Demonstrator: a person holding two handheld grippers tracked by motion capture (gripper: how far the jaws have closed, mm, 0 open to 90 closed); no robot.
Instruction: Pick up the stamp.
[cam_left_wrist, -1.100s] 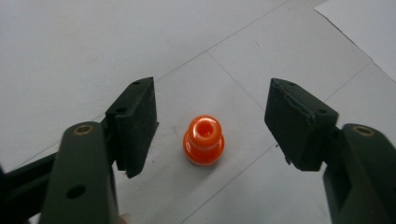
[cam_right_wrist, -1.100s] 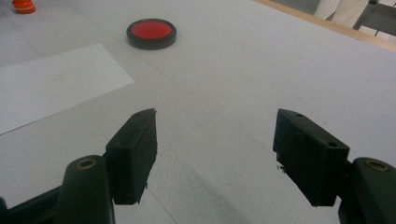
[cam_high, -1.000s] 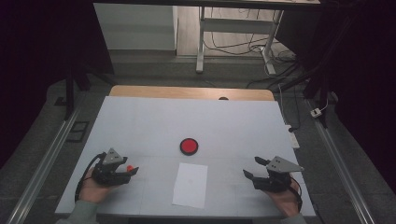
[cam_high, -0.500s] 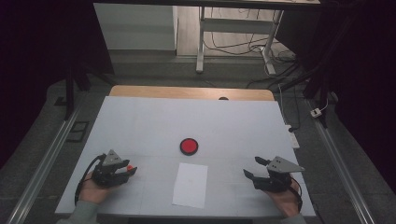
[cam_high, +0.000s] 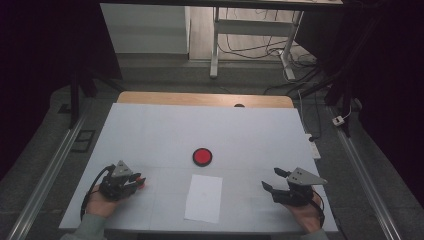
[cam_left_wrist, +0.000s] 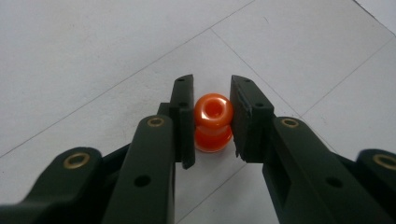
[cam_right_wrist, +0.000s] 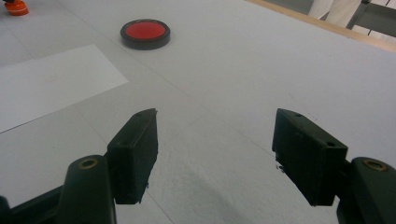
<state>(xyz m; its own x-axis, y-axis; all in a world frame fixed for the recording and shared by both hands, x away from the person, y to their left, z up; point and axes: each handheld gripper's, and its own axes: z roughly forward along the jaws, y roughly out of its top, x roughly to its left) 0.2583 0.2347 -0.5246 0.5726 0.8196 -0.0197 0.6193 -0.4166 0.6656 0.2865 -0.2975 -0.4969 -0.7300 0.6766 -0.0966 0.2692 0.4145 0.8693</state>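
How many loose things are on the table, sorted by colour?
Orange: 1, the small orange knob between the pads of the left gripper
Red: 1, the round red disc with a black rim
White: 1, the sheet of paper
Total: 3

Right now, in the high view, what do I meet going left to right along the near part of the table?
Left hand-held gripper shut on the orange piece → white paper sheet → right hand-held gripper, jaws open.
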